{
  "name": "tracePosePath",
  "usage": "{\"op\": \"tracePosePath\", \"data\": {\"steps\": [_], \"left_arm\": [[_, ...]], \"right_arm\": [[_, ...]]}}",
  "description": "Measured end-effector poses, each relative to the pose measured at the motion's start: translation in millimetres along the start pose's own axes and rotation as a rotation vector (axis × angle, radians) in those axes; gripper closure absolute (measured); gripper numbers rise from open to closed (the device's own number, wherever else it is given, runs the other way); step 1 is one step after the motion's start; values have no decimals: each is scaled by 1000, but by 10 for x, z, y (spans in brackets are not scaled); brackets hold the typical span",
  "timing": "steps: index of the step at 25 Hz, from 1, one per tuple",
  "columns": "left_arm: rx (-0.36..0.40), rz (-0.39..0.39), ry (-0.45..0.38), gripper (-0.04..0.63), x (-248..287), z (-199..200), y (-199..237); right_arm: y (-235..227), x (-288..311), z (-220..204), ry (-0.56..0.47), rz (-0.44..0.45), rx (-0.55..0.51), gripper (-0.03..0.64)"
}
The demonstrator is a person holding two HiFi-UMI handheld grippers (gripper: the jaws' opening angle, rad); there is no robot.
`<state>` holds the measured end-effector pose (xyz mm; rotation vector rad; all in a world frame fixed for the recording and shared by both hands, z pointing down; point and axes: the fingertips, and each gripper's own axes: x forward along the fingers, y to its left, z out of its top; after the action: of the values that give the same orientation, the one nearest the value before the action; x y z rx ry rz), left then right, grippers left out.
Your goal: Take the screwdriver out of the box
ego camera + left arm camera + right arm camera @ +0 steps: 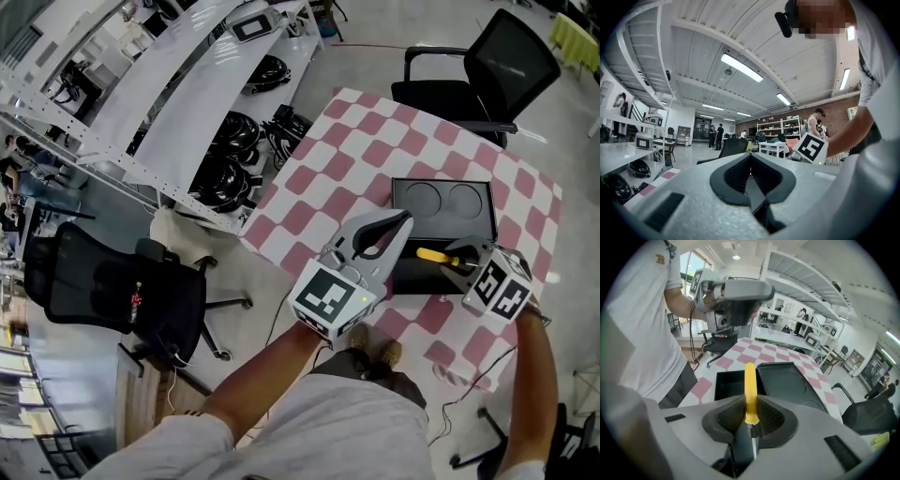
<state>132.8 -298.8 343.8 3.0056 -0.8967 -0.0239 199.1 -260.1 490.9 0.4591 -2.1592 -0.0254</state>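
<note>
You are gripping the screwdriver [750,385] by its yellow handle with your right tool [750,403], over the box [725,384] on the desk [375,141]; your left tool [750,158] is hanging closed and empty.

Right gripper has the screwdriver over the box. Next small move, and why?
Probably swing it sideways past the box rim toward the checkered cloth. The right gripper is clamped on the yellow screwdriver handle, held above the open box, so only setting it down seems left.
</note>
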Motion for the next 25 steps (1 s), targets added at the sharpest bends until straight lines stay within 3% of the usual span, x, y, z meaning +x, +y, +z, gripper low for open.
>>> {"op": "tracePosePath", "data": {"steps": [10, 18, 25], "left_arm": [[12, -49, -46, 580, 83, 194, -119], [36, -98, -87, 581, 144, 376, -297], [15, -115, -115, 581, 117, 579, -422]], "right_arm": [[-338, -586, 439, -269, -195, 173, 543], [-565, -1312, 743, -561, -399, 316, 543], [-528, -1895, 901, -765, -556, 373, 543]]}}
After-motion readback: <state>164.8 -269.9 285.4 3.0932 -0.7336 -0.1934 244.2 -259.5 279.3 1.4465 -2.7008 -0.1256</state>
